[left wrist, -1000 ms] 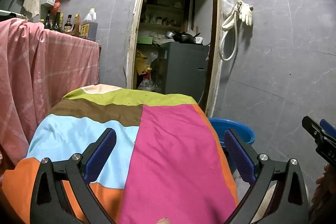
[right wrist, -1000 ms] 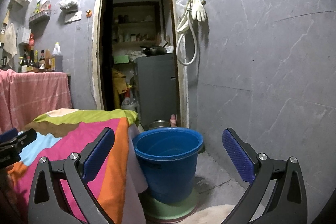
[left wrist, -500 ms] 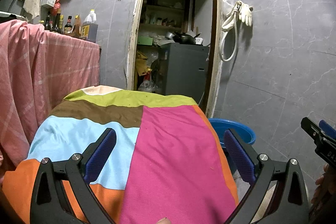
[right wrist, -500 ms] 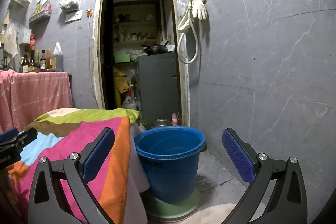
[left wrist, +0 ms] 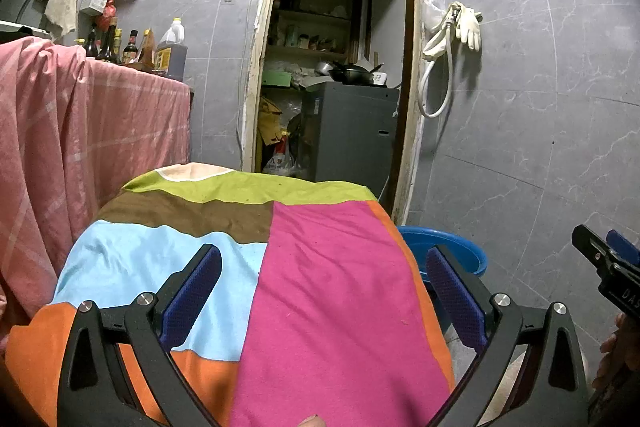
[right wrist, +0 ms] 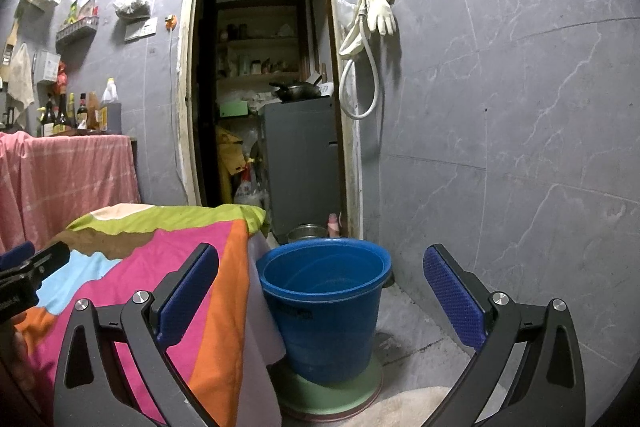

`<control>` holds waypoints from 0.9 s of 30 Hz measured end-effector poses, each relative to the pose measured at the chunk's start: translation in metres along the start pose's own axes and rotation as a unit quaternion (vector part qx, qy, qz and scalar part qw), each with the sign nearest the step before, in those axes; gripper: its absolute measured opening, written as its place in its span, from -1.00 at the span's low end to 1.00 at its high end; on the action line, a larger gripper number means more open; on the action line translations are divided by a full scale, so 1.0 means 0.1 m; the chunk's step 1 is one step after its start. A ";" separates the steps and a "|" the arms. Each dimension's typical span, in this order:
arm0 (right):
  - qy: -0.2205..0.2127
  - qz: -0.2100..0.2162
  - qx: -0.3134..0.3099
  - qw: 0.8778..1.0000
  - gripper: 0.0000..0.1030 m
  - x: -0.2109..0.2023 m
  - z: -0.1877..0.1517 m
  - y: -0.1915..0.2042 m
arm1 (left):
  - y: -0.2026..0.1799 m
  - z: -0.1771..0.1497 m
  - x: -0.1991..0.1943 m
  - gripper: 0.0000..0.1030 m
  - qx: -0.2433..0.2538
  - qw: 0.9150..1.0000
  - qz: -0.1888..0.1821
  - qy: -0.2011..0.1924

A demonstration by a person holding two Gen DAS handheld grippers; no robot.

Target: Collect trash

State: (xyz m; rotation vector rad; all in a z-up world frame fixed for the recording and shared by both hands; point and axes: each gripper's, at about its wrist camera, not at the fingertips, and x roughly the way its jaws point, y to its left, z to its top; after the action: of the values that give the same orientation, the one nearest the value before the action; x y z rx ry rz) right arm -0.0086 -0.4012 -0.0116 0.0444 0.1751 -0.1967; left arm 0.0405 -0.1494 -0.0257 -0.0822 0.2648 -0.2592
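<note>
A blue bucket [right wrist: 324,303] stands on a green disc on the floor, just right of the table; its rim shows in the left wrist view [left wrist: 444,247]. The table wears a multicoloured patchwork cloth [left wrist: 256,267], also in the right wrist view [right wrist: 132,267]. I see no loose trash on the cloth. My left gripper [left wrist: 322,287] is open and empty above the cloth. My right gripper [right wrist: 320,287] is open and empty, facing the bucket from above and in front. The right gripper's tip shows at the left wrist view's right edge [left wrist: 608,267].
A pink-draped counter [left wrist: 80,131] with several bottles [left wrist: 132,47] stands at the left. A doorway [right wrist: 272,87] straight ahead opens on a grey cabinet [right wrist: 304,163] and shelves. Grey tiled wall with hanging gloves [right wrist: 378,11] is on the right. A metal bowl [right wrist: 306,231] sits behind the bucket.
Both views have shifted very slightly; the right gripper has edged a little closer to the bucket. Both grippers stay open and empty.
</note>
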 end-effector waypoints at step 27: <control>0.002 0.000 0.000 1.000 1.00 0.00 0.00 0.01 | 0.03 0.00 0.00 0.95 0.001 1.000 0.000 -0.001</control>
State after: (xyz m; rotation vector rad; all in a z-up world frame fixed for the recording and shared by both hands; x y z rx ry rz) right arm -0.0083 -0.4004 -0.0116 0.0451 0.1781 -0.1960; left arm 0.0408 -0.1465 -0.0257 -0.0810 0.2632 -0.2603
